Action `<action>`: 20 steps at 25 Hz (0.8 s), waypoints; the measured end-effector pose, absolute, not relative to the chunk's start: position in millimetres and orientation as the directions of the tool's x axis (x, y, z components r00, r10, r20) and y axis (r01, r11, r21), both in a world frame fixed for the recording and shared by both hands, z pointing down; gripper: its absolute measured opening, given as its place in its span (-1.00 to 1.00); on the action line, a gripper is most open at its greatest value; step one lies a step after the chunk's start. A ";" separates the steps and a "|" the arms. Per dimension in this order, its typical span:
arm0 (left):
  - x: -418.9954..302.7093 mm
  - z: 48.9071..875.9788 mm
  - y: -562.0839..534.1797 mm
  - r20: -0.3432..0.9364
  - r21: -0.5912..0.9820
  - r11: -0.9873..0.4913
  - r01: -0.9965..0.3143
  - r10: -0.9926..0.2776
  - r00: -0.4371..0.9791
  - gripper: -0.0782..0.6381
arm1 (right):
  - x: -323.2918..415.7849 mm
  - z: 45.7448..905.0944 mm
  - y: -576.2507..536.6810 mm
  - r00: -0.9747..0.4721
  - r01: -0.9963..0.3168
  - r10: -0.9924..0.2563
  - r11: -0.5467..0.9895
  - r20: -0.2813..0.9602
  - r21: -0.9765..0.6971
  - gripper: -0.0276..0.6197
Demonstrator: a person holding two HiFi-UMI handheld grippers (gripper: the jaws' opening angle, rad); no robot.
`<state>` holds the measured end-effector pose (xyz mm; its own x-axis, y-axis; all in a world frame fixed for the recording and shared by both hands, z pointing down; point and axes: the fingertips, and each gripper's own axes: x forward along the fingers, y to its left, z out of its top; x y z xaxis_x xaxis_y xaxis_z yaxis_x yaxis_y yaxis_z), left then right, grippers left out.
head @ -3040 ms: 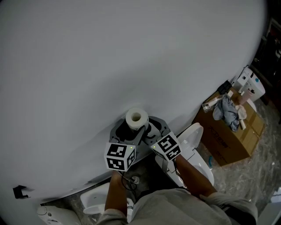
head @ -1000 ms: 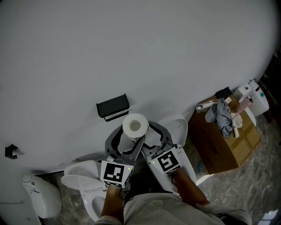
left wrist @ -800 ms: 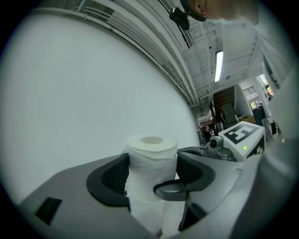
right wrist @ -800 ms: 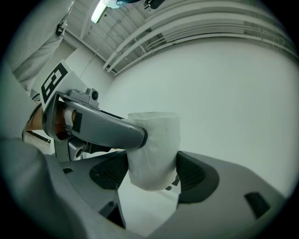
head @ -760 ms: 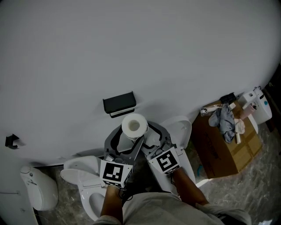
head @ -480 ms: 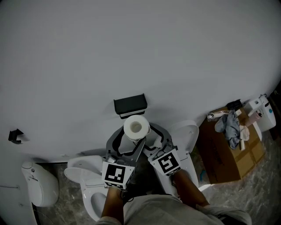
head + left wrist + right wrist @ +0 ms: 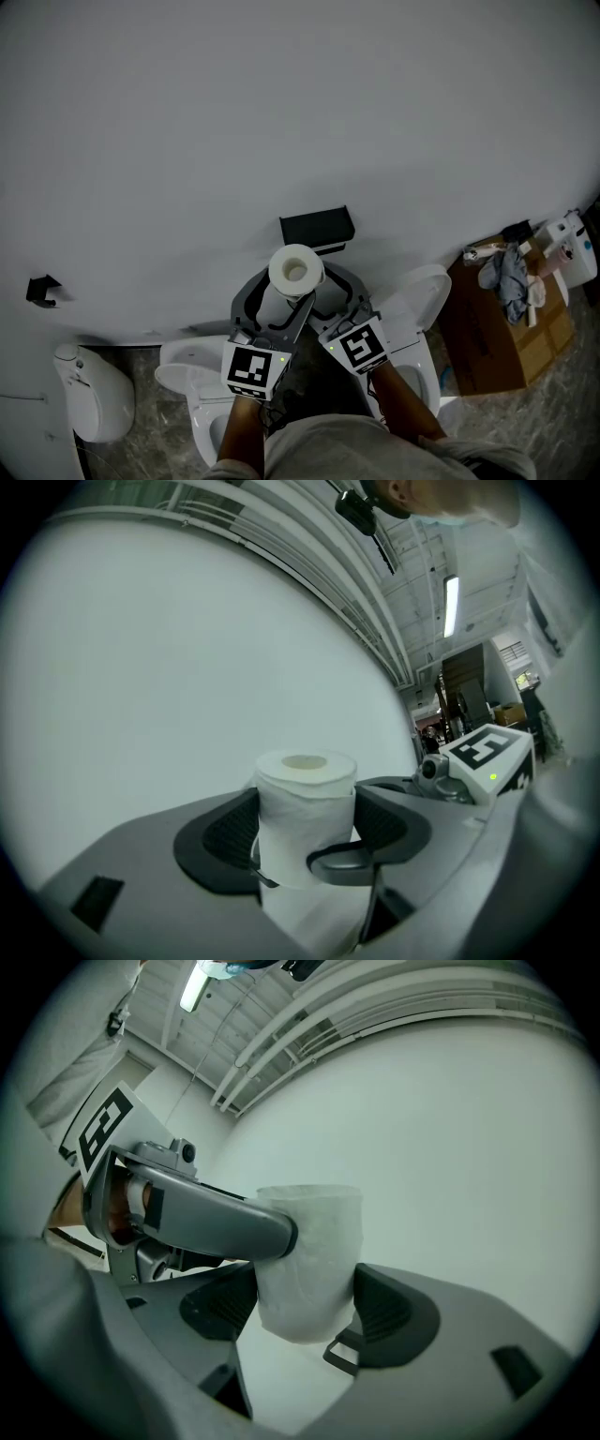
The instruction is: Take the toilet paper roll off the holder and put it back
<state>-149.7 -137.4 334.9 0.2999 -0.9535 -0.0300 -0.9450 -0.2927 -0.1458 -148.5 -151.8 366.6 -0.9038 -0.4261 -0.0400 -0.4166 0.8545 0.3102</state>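
A white toilet paper roll stands upright in front of the white wall, just below a black holder mounted on it. Whether roll and holder touch I cannot tell. My left gripper reaches up from the lower left and is shut on the roll, its dark pads pressing both sides. My right gripper comes in from the lower right, shut on the same roll. In the right gripper view a grey arm of the left gripper crosses the roll's left side.
Two white toilets stand below the grippers. A cardboard box with rags and bottles sits at the right. A white fixture is at the lower left, a small black hook on the wall.
Both grippers have carried the roll leftward along the wall. The holder, earlier up-left of the roll, now sits just above it, slightly right. The box has slid toward the right edge.
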 end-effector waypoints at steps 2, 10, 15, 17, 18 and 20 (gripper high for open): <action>-158.5 334.1 -143.0 -0.031 -0.148 -0.316 -0.937 -0.946 0.324 0.11 | -157.3 367.5 -157.1 -0.894 -0.436 -0.447 0.847 -0.036 0.305 0.04; -184.3 330.2 -166.2 -0.065 -0.128 -0.430 -0.894 -0.896 0.440 0.11 | -181.3 364.1 -179.2 -0.831 -0.531 -0.555 0.783 -0.022 0.324 0.04; -184.8 333.4 -177.1 -0.075 -0.121 -0.488 -0.864 -0.864 0.498 0.11 | -181.1 367.9 -189.4 -0.783 -0.587 -0.622 0.741 0.003 0.325 0.04; -182.9 332.6 -183.9 -0.088 -0.101 -0.498 -0.861 -0.858 0.506 0.11 | -178.9 367.5 -196.4 -0.774 -0.590 -0.633 0.730 0.014 0.345 0.04; -182.4 332.0 -188.1 -0.093 -0.087 -0.502 -0.861 -0.856 0.509 0.11 | -177.9 367.2 -200.5 -0.771 -0.590 -0.636 0.727 0.019 0.352 0.04; -182.2 330.8 -199.8 -0.093 -0.078 -0.509 -0.857 -0.853 0.514 0.11 | -176.8 365.1 -212.0 -0.769 -0.594 -0.639 0.723 0.015 0.353 0.04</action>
<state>-182.2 -199.8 330.8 0.5143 -0.8526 -0.0930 -0.8574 -0.5087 -0.0778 -176.8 -212.0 365.1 -0.7689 -0.6392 0.0146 -0.5943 0.7229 0.3525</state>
